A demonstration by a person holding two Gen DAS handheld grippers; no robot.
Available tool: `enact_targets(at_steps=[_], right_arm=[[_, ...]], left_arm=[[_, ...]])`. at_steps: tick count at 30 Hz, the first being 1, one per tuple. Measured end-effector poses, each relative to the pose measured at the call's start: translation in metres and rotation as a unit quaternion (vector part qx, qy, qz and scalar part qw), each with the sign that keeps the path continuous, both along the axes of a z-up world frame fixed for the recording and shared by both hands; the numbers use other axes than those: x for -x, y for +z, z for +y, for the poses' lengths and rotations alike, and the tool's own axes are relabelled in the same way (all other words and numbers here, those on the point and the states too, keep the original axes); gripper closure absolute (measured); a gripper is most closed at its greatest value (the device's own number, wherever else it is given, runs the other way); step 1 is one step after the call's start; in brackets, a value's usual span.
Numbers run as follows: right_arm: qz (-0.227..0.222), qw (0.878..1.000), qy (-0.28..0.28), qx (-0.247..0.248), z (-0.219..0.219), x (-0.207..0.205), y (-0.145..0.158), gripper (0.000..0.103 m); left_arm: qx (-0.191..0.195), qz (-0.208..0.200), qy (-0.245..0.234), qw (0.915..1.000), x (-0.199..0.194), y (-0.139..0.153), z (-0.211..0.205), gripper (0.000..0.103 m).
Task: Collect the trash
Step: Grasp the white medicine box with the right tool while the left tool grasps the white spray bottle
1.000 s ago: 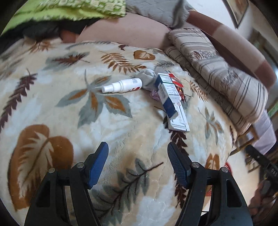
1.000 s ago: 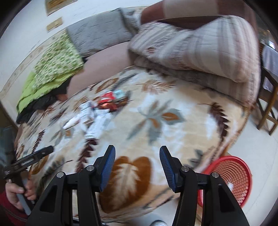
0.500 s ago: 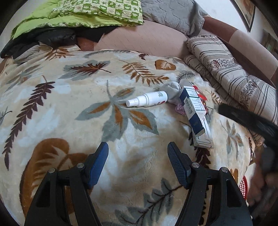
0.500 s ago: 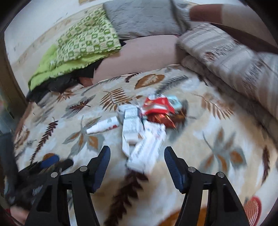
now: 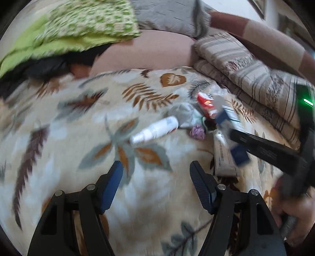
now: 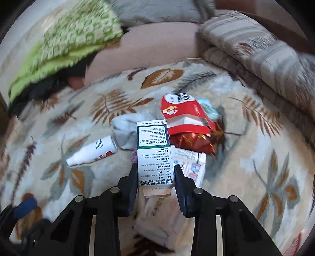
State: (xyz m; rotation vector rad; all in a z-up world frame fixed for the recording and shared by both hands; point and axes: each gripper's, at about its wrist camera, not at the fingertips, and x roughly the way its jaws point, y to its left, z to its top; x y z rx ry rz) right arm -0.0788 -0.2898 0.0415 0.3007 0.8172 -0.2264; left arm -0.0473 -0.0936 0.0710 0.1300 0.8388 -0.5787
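Note:
Trash lies in a heap on a leaf-patterned blanket [image 6: 246, 157]. My right gripper [image 6: 155, 175] is shut on a white and dark green medicine box [image 6: 153, 155], its fingers pressing both long sides. Under the box lies a longer white box [image 6: 193, 167]. Behind are a red packet [image 6: 183, 116], a shiny red wrapper [image 6: 191, 141], a grey sock [image 6: 124, 130] and a white spray bottle [image 6: 92, 150]. My left gripper [image 5: 156, 173] is open and empty over the blanket, short of the spray bottle [image 5: 155, 130]. The right gripper's black arm [image 5: 265, 149] shows at the right of the left wrist view.
A folded striped quilt [image 6: 265, 55] lies at the right. Green patterned bedding [image 6: 69, 39] and a grey pillow [image 6: 157, 9] sit against the back. A small purple ball [image 5: 196, 133] lies by the sock. The left gripper's blue fingertip [image 6: 25, 204] shows at lower left.
My right gripper moved forward to the heap and closed on the medicine box. My left gripper shifted slightly toward the spray bottle and stayed open.

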Motion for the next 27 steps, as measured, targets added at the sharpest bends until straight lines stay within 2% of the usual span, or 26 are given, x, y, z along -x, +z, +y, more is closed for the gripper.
enact_targets(at_steps=[2, 6, 11, 15, 16, 20, 21, 23, 27], right_arm=[[-0.022, 1.0, -0.017, -0.014, -0.008, 0.022, 0.006, 0.066], [-0.063, 0.996, -0.037, -0.057, -0.027, 0.053, 0.005, 0.066], [-0.089, 0.992, -0.047, -0.07, -0.046, 0.064, 0.007, 0.066], [-0.095, 0.991, -0.055, -0.074, -0.061, 0.067, 0.007, 0.066], [-0.096, 0.991, -0.055, -0.074, -0.063, 0.067, 0.008, 0.066], [-0.103, 0.991, -0.053, -0.071, -0.066, 0.067, 0.012, 0.065], [-0.102, 0.991, -0.05, -0.07, -0.066, 0.066, 0.012, 0.066], [-0.099, 0.992, -0.05, -0.066, -0.065, 0.063, 0.011, 0.066], [-0.087, 0.993, -0.047, -0.059, -0.061, 0.06, 0.007, 0.066]], left_arm=[[-0.015, -0.003, -0.031, 0.9994, -0.018, 0.003, -0.019, 0.034], [-0.043, 0.02, -0.075, 0.9961, -0.058, -0.005, -0.051, 0.034], [-0.076, 0.078, -0.123, 0.9865, -0.097, -0.03, -0.074, 0.034], [-0.108, 0.087, -0.132, 0.9815, -0.108, -0.048, -0.08, 0.037], [-0.111, 0.091, -0.128, 0.9813, -0.11, -0.053, -0.08, 0.045], [-0.098, 0.078, -0.111, 0.9859, -0.11, -0.056, -0.081, 0.048], [-0.097, 0.074, -0.098, 0.9877, -0.11, -0.057, -0.081, 0.05], [-0.096, 0.059, -0.065, 0.9915, -0.106, -0.057, -0.081, 0.064], [-0.072, 0.057, -0.007, 0.9958, -0.095, -0.054, -0.072, 0.069]])
